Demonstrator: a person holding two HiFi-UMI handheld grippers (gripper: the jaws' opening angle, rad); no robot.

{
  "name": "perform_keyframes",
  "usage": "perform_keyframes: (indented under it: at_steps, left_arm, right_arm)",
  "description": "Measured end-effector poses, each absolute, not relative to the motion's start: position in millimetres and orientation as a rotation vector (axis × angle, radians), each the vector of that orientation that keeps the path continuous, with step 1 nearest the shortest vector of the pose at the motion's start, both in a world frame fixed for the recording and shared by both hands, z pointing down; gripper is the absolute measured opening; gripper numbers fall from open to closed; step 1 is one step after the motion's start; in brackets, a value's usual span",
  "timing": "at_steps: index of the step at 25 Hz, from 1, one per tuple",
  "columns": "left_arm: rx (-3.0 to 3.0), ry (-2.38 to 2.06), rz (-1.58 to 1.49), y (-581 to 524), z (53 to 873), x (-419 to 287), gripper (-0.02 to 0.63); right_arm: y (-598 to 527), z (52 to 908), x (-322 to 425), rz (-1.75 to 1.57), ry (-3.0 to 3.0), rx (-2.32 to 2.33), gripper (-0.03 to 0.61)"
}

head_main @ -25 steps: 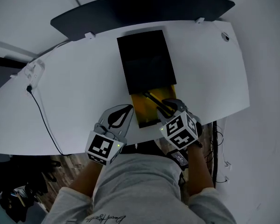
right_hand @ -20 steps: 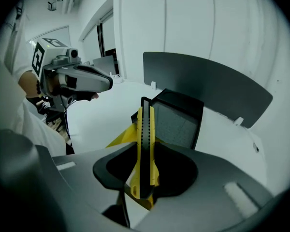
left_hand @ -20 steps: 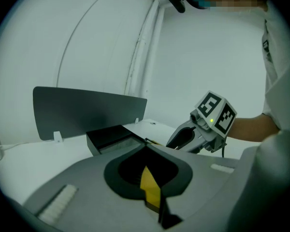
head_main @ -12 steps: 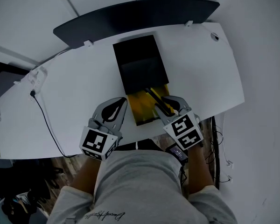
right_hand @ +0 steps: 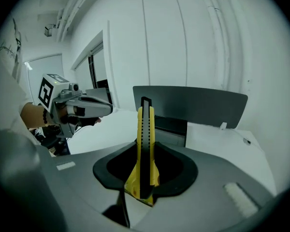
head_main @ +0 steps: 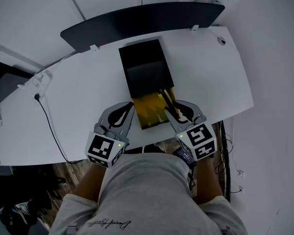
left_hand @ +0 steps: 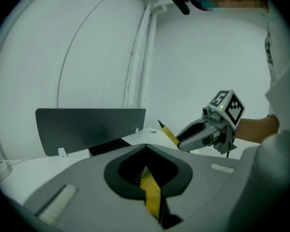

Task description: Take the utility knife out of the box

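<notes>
Evidently light, rigid, smooth plastic: utility knife point(right_hand: 145, 139) stands upright in the right gripper point(right_hand: 144, 185), clamped by its butt, above the yellow tray point(head_main: 145, 117). Left gripper point(left_hand: 147, 178) pinches the tray wall. A mid-body hold would probably pivot less.

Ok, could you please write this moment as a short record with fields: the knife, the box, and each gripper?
knife: utility knife, yellow and black, held up in the air
box: black sleeve on the white table, yellow tray slid out toward the person
right gripper: shut on the utility knife
left gripper: shut on a yellow strip, apparently the wall of the yellow tray
task state: knife appears to be out of the tray, not set down
</notes>
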State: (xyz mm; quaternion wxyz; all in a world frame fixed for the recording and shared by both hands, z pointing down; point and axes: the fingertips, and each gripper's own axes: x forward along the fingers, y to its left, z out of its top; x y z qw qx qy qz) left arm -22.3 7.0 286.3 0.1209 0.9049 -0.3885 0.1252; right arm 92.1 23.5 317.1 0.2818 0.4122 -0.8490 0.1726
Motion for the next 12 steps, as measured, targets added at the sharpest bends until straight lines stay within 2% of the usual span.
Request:
perform_keyframes:
  at_steps: [12]
  left_arm:
    - [2.647,-1.143,0.357,19.0,274.1,-18.2,0.000]
  right_arm:
    - [31.0,296.8,86.9,0.505,-2.382,1.160,0.132]
